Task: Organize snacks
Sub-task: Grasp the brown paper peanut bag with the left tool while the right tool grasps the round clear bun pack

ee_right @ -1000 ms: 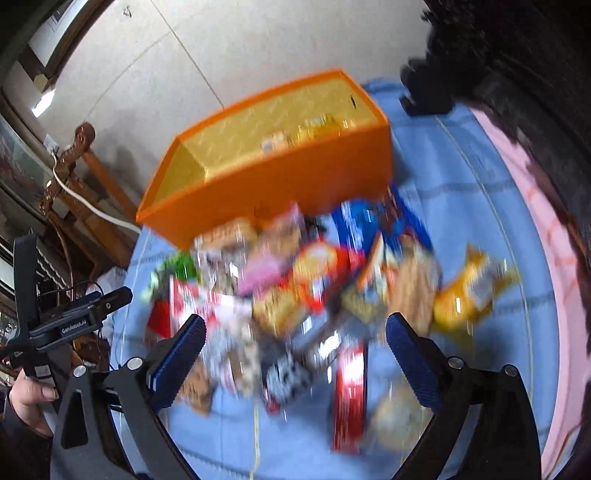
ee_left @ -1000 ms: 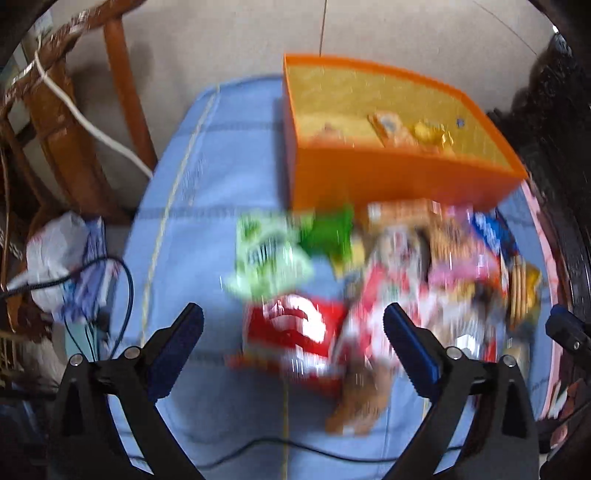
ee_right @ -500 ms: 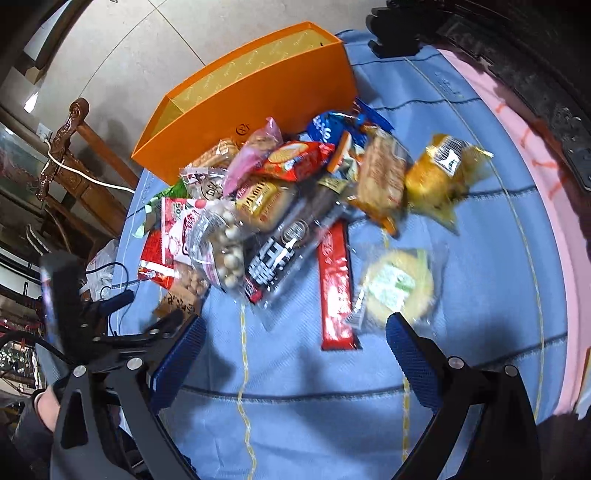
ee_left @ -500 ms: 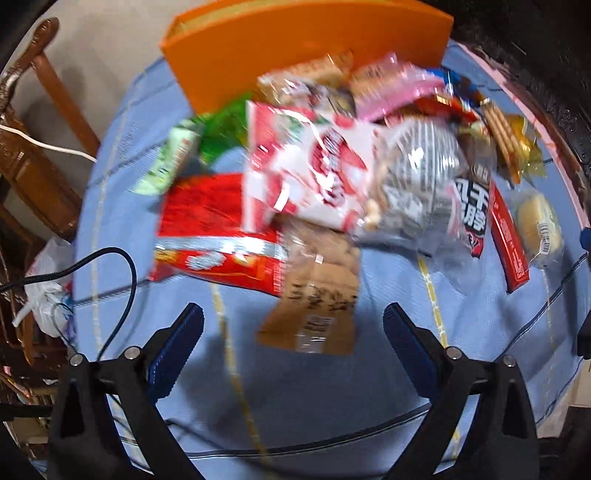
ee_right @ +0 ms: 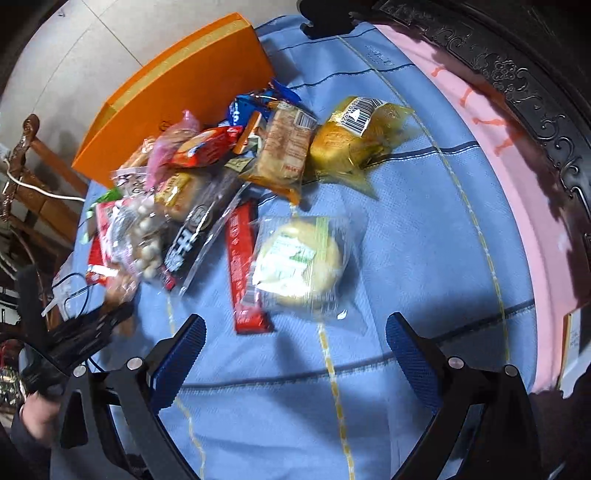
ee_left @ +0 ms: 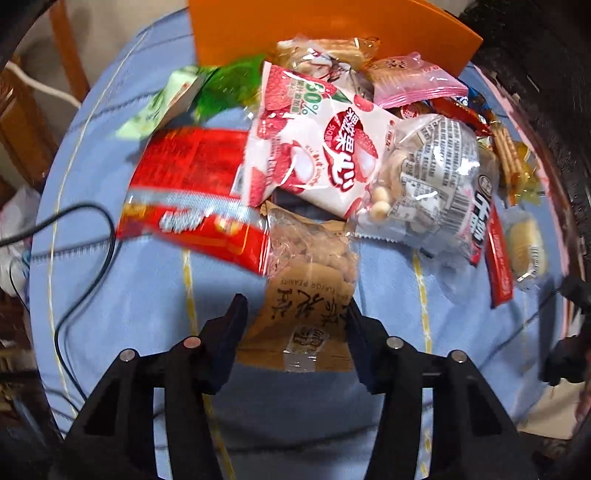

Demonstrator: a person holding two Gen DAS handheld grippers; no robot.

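Observation:
A pile of snack packets lies on a blue cloth in front of an orange box [ee_left: 325, 33]. My left gripper [ee_left: 295, 325] has closed in around the near end of a brown peanut bag [ee_left: 306, 295], one finger on each side of it. Behind the bag lie a red packet [ee_left: 192, 199], a white lychee candy bag [ee_left: 317, 140] and a clear bag of round snacks [ee_left: 428, 177]. My right gripper [ee_right: 295, 343] is open and empty, just short of a clear-wrapped round bun [ee_right: 299, 266] and a red bar [ee_right: 243, 266].
A yellow bread packet [ee_right: 354, 136] and a brown cake packet [ee_right: 288, 147] lie behind the bun. A black cable [ee_left: 88, 258] runs over the cloth at the left. A dark carved frame [ee_right: 517, 92] and pink band edge the right side. A wooden chair [ee_right: 26, 184] stands at the left.
My left gripper moved forward and narrowed its fingers around the peanut bag. My right gripper moved forward and down toward the bun and the red bar, still open.

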